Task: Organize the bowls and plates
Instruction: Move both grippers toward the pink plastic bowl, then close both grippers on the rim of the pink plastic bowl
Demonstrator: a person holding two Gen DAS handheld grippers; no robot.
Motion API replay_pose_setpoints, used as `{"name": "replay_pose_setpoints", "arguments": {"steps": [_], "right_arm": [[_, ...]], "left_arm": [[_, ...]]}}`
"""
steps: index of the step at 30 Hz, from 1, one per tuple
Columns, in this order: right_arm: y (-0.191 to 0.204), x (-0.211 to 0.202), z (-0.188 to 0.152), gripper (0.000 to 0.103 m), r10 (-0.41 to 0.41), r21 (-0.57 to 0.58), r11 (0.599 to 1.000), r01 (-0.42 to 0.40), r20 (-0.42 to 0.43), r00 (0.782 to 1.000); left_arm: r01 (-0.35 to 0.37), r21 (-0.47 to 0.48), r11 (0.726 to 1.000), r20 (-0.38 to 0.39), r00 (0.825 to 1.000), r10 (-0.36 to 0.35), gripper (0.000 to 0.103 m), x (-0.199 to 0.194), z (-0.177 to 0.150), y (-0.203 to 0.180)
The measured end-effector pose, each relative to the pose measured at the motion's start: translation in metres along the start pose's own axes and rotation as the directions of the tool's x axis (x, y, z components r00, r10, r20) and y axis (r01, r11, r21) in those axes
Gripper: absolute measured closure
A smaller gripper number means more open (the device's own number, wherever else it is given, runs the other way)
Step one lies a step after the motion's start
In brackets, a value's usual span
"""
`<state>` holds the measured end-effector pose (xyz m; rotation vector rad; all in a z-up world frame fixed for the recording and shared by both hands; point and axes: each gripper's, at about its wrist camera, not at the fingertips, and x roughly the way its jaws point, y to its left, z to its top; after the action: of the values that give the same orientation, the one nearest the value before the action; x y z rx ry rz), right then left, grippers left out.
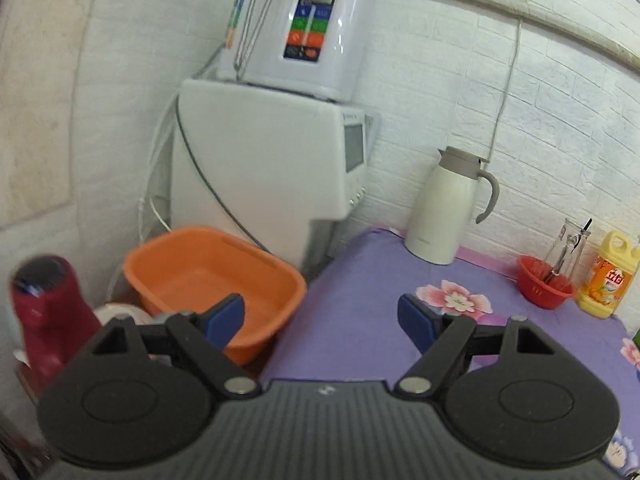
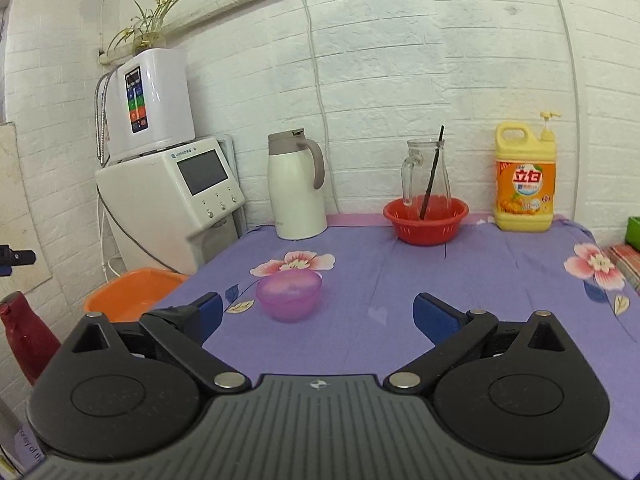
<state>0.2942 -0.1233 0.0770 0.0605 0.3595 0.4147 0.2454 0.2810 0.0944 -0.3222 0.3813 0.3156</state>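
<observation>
Right wrist view: translucent purple bowl, round and smooth, sitting on the flowered purple tablecloth just ahead of the wide-open, empty right gripper.
Left gripper likewise spread wide, gripping nothing, aimed past the table edge toward an orange plastic basin; behind, matte white thermos jug, red slotted basket holding a glass pitcher, yellow detergent bottle; blurred dark-red flask, perhaps metal.
</observation>
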Motion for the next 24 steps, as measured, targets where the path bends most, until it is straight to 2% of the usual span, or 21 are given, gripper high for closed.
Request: {"name": "replay_pose_setpoints", "arguments": {"steps": [1,4,8,10,14,17,20,24], "right_arm": [[-0.001,0.011,0.004,0.0,0.0,-0.002,1.0,0.0,-0.015,1.0],[-0.002,0.047,0.011,0.0,0.014,0.004,1.0,-0.014,-0.08,0.997],[-0.004,0.099,0.013,0.0,0.006,0.001,1.0,-0.006,-0.176,0.984],[-0.005,0.124,0.011,0.0,-0.006,-0.004,1.0,0.005,-0.216,0.976],[-0.014,0.175,0.008,0.0,-0.022,0.008,1.0,0.025,-0.293,0.956],[-0.017,0.204,0.003,0.0,-0.021,0.019,0.999,0.029,-0.335,0.942],[-0.015,0.226,-0.001,0.0,-0.019,0.013,1.0,0.025,-0.366,0.93],[-0.011,0.244,-0.007,0.0,-0.031,-0.017,1.0,0.026,-0.386,0.922]], "left_arm": [[0.015,-0.032,0.999,-0.026,1.0,-0.015,0.023,0.022,-0.006,-0.011],[-0.007,-0.121,0.993,-0.097,0.995,-0.005,0.023,0.08,-0.017,-0.035],[-0.063,-0.101,0.993,-0.156,0.987,0.047,0.023,0.136,-0.022,-0.072],[-0.064,-0.076,0.995,-0.184,0.982,0.049,0.023,0.159,-0.023,-0.088],[0.048,0.035,0.998,-0.241,0.97,-0.039,0.023,0.192,-0.026,-0.125],[0.133,0.067,0.989,-0.292,0.95,-0.108,0.023,0.212,-0.03,-0.144],[0.151,0.075,0.986,-0.32,0.94,-0.12,0.025,0.228,-0.033,-0.151],[0.14,0.122,0.983,-0.323,0.942,-0.094,0.025,0.24,-0.038,-0.163]]}}
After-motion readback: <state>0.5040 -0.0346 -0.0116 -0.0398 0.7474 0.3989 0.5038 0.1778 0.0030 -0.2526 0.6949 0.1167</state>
